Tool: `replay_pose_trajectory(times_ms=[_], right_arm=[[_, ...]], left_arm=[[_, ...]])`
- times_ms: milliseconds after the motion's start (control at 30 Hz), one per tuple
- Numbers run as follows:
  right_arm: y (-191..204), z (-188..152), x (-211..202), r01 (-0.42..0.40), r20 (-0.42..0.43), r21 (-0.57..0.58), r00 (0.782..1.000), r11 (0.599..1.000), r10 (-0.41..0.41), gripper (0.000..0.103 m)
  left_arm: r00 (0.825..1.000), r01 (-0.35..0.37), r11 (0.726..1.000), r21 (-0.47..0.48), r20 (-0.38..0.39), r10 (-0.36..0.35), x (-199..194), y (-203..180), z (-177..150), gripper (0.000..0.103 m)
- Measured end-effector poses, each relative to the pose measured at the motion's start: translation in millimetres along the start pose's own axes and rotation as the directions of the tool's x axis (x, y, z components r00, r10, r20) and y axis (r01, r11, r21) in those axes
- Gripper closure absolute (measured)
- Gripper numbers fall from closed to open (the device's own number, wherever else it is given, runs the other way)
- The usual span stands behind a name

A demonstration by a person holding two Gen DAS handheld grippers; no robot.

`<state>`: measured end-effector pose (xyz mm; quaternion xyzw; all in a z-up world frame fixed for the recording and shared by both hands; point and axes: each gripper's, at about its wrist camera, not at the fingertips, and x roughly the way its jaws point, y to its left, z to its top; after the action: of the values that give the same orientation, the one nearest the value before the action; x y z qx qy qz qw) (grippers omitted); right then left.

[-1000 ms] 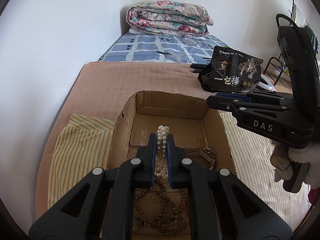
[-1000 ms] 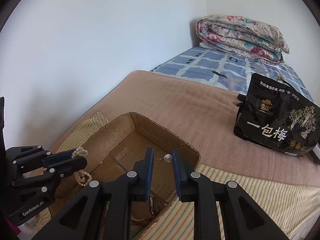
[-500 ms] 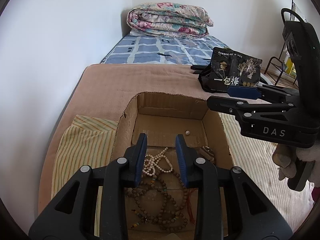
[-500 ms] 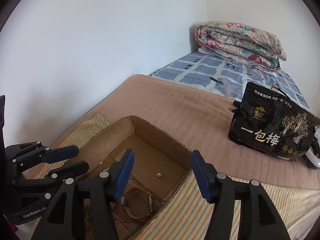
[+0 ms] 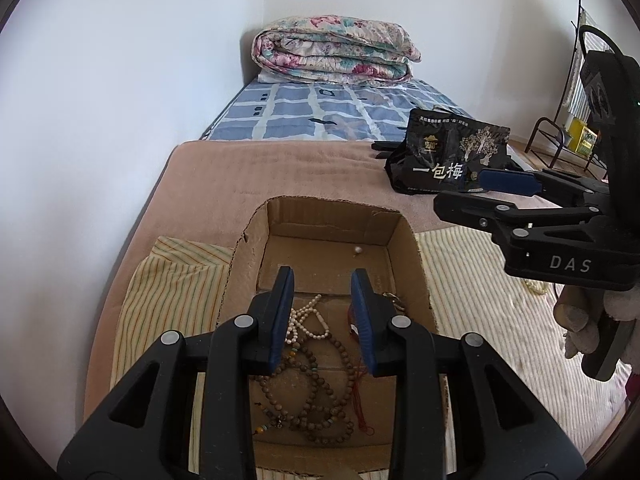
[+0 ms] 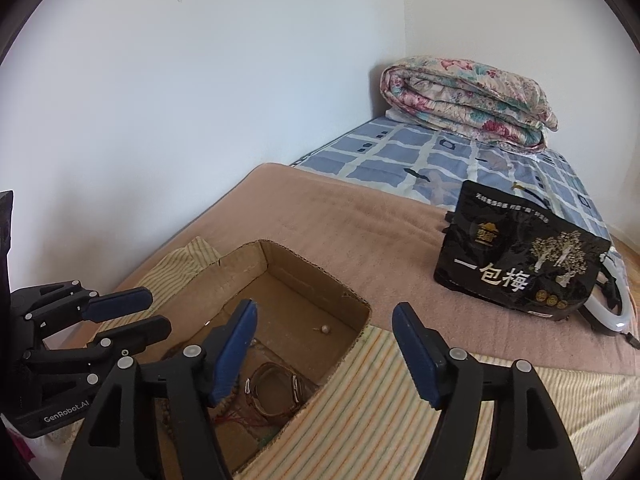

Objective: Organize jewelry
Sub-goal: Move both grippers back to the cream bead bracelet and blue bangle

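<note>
Pearl strand (image 5: 304, 320), wooden beads (image 5: 320, 400) heaped in cardboard box (image 5: 416, 264).

Black plastic left gripper (image 5: 322, 316) with blue pads and silver screws, right gripper (image 6: 326, 354) alike, stamped "DAS", gripped by a white-gloved hand (image 5: 588, 316).
</note>
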<state>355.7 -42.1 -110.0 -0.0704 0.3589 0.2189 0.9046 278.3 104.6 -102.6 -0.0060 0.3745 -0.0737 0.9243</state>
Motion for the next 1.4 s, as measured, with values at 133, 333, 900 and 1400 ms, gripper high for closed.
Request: replay_pose_trajectory(times_ms=[133, 333, 900, 1400], right_arm=[[-7.4, -2.1, -18.4, 0.027, 0.013, 0.001, 1.000, 1.000, -0.028, 0.016], [-23.1, -12.1, -45.2, 0.069, 0.014, 0.015, 0.997, 0.998, -0.069, 0.011], [-104.3, -69.4, -126.7, 0.238, -0.025, 0.070, 0.971, 0.969, -0.237, 0.000], [-209.6, -136.9, -187.0, 0.357, -0.092, 0.199, 0.934, 0.913, -0.345, 0.006]], left_arm=[[1.000, 0.006, 1.000, 0.005, 0.008, -0.006, -9.0, -8.5, 1.2, 0.074], [1.000, 0.014, 1.000, 0.022, 0.015, -0.014, -21.6, -25.5, 2.5, 0.074], [0.995, 0.098, 0.993, 0.063, 0.009, -0.099, -30.6, -97.9, -0.6, 0.074], [0.983, 0.181, 0.975, 0.129, -0.048, -0.176, -0.5, -176.3, -5.3, 0.074]])
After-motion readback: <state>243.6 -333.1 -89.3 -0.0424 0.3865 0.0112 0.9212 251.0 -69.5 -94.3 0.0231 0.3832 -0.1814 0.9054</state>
